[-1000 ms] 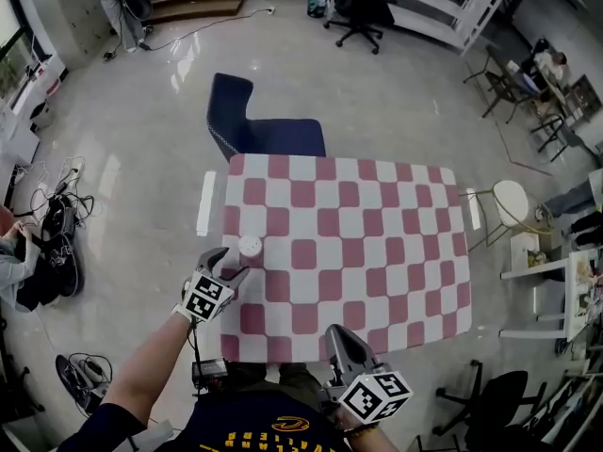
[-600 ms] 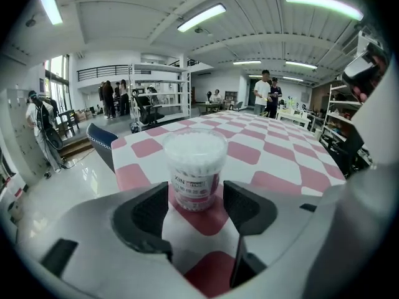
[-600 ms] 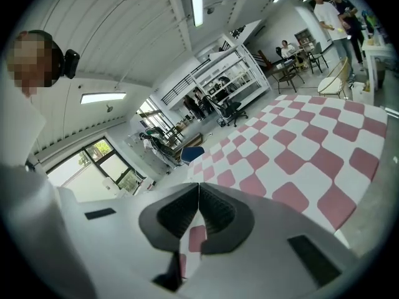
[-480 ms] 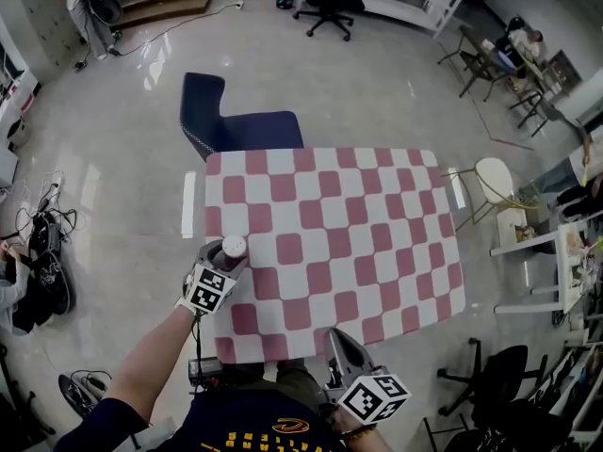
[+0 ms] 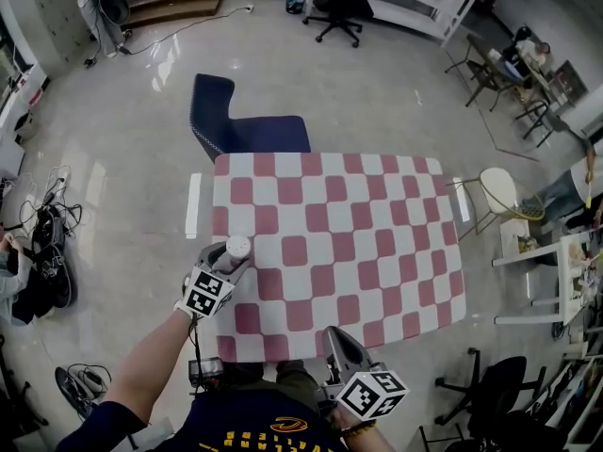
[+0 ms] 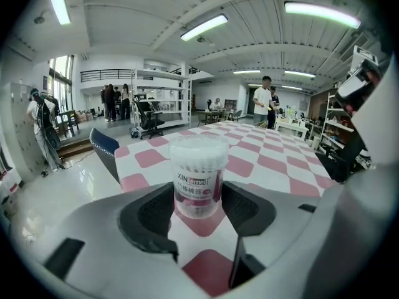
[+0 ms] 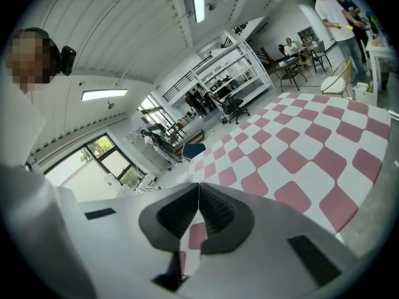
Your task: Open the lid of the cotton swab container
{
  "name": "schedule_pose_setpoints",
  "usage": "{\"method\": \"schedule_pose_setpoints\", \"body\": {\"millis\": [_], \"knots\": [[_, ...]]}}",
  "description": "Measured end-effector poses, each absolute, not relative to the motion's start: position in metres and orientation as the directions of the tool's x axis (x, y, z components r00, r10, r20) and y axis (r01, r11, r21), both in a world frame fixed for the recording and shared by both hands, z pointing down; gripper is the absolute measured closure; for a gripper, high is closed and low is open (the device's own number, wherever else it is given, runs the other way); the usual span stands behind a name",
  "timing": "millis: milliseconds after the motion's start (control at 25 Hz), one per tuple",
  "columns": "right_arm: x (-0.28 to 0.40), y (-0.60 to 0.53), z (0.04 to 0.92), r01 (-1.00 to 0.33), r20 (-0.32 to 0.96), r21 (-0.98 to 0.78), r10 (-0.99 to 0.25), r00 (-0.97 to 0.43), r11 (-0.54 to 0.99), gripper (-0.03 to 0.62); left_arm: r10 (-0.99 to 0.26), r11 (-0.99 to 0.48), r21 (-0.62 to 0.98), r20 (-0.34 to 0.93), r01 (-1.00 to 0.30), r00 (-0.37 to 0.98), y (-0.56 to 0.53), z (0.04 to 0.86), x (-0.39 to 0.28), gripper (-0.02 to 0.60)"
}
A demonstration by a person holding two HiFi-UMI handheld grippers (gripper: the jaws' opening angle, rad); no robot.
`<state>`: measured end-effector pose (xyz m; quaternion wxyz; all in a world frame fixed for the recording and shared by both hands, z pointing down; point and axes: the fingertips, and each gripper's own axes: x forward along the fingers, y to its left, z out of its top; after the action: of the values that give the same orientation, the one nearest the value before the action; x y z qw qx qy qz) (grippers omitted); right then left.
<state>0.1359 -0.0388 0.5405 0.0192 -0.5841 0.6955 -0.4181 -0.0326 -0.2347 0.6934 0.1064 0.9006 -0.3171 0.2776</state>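
The cotton swab container point(image 5: 237, 246), a clear round tub with a white lid and a pink label, stands upright near the left edge of the checked table point(image 5: 358, 252). In the left gripper view the container point(image 6: 198, 176) sits between the two dark pads, which touch its lower sides. My left gripper point(image 5: 229, 257) has just been closing its jaws onto the container, and its lid is on. My right gripper point(image 5: 333, 335) hovers at the table's near edge, far from the container. The right gripper point(image 7: 198, 199) is shut with nothing between its jaws.
A dark blue chair point(image 5: 250, 130) stands at the table's far side. A white stool point(image 5: 497, 196) and office chairs sit to the right, and cables lie on the floor at the left. In the right gripper view the pink-and-white tabletop point(image 7: 312, 148) stretches ahead.
My left gripper has crept forward, so the container now sits between its jaws instead of just ahead of them. The right gripper has kept its place.
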Motion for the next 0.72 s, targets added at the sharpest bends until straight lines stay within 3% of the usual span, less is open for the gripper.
{"method": "schedule_pose_setpoints", "body": {"millis": [200, 440, 720], "knots": [[0.125, -0.059, 0.526, -0.821, 0.431, -0.565, -0.819, -0.378, 0.082, 0.583, -0.518, -0.786, -0.002, 0.549, -0.619, 0.656, -0.219, 0.662, -0.046, 0.339], [0.098, -0.091, 0.493, -0.828, 0.355, -0.455, -0.786, -0.507, 0.328, 0.583, -0.514, -0.792, -0.007, 0.547, -0.611, 0.660, -0.179, 0.602, -0.072, 0.339], [0.050, -0.109, 0.427, -0.718, 0.230, -0.367, -0.690, -0.687, 0.592, 0.582, -0.539, -0.771, 0.021, 0.513, -0.637, 0.668, -0.131, 0.511, -0.074, 0.339]]}}
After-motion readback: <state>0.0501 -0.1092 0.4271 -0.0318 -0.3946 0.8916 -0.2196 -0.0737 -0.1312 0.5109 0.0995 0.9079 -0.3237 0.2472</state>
